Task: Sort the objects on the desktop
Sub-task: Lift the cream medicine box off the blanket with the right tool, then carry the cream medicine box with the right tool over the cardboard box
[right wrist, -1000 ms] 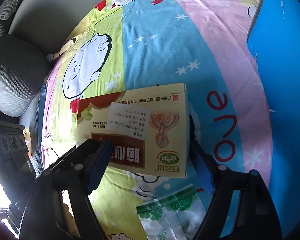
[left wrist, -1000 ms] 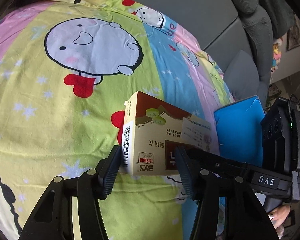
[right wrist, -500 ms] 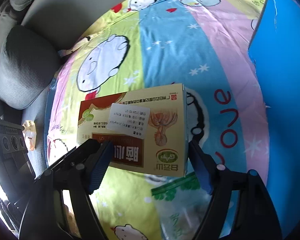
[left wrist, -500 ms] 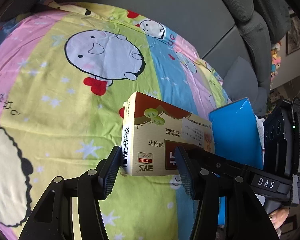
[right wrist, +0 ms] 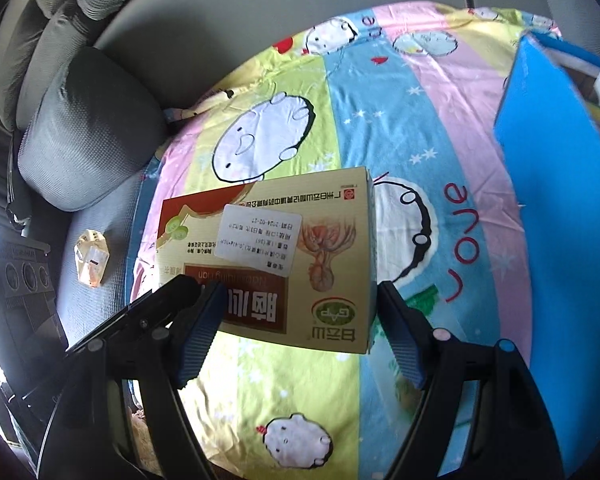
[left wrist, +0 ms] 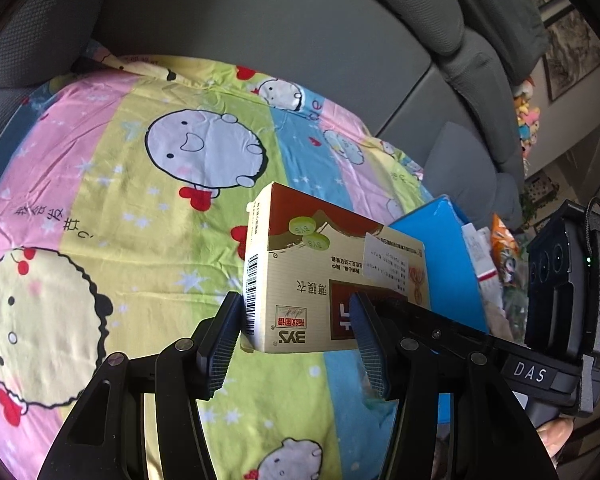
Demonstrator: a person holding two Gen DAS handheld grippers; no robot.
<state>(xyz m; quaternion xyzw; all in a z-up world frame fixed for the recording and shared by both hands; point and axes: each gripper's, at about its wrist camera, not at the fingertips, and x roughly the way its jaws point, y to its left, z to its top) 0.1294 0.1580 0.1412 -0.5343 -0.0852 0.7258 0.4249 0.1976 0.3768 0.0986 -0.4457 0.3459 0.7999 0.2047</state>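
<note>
A cream and brown medicine box (left wrist: pixel 320 280) is held in the air above the cartoon bedsheet (left wrist: pixel 120 200), gripped from both ends. My left gripper (left wrist: pixel 296 336) is shut on its barcode end. My right gripper (right wrist: pixel 296 328) is shut on the other end of the box (right wrist: pixel 284 256), its pads against the box's sides. The right gripper's body shows in the left wrist view (left wrist: pixel 556 280). A blue storage box (left wrist: pixel 440 264) stands at the right, also seen in the right wrist view (right wrist: pixel 560 208).
Several packets (left wrist: pixel 496 256) lie inside the blue box. A green-printed plastic bag (right wrist: pixel 420 300) lies on the sheet under the held box. A small yellow packet (right wrist: pixel 91 258) lies on the grey sofa seat. Grey cushions (right wrist: pixel 88 132) and the sofa back (left wrist: pixel 300 40) border the sheet.
Both grippers have lifted the medicine box higher off the sheet; more of the sheet, the sofa and the blue box's contents now show. The grip on the box is unchanged.
</note>
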